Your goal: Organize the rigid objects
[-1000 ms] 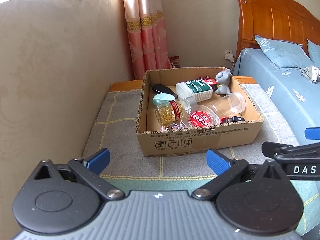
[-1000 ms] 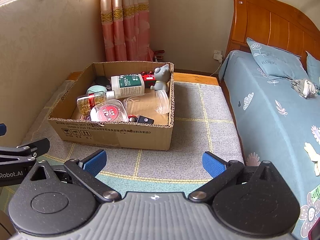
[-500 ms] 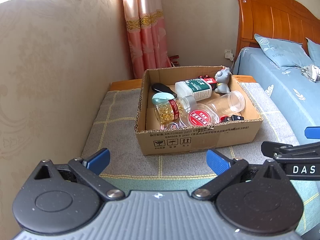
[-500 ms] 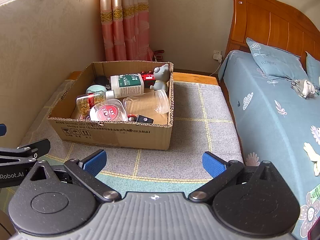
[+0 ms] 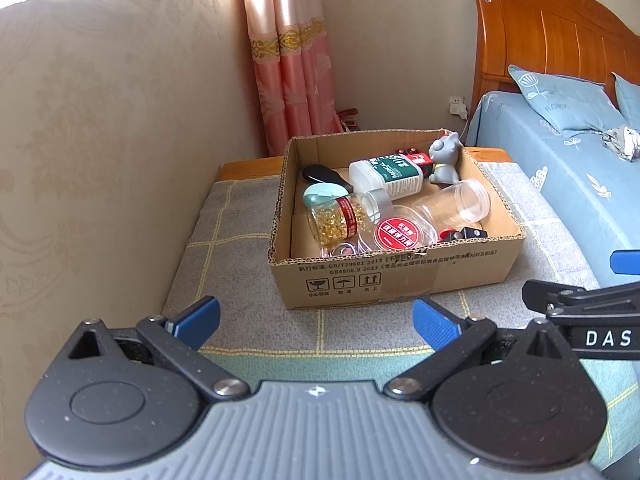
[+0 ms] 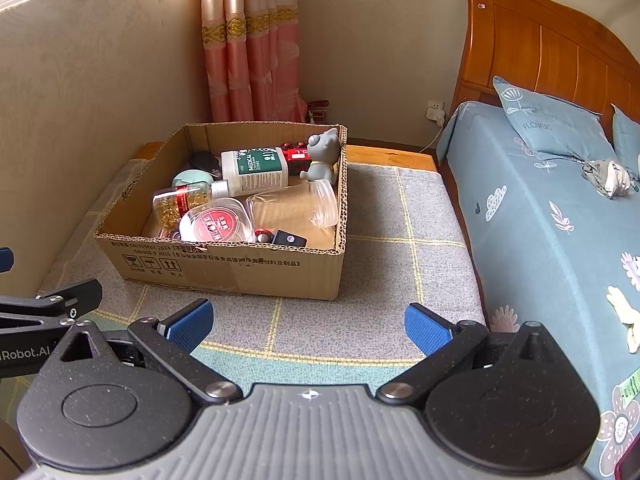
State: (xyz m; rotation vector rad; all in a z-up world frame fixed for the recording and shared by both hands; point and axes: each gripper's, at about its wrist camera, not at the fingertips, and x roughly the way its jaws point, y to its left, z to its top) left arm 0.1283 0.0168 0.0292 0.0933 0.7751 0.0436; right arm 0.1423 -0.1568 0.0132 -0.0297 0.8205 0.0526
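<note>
The left gripper [image 5: 316, 322] hangs over the grey mat [image 5: 240, 248] with its fingers wide apart, holding nothing. Ahead sits the cardboard box [image 5: 400, 276], its front wall hiding the bottom of a small dark thing. Inside, the pill bottle [image 5: 338, 222], white bottle [image 5: 386, 174] and clear jar [image 5: 456, 204] lie sideways, tops pointing right. The right gripper [image 6: 306, 326] is wide apart too, near the bed [image 6: 540, 216].

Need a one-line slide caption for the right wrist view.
Open right claw faces cardboard box of jars, bottles and a gray cat figurine.
</note>
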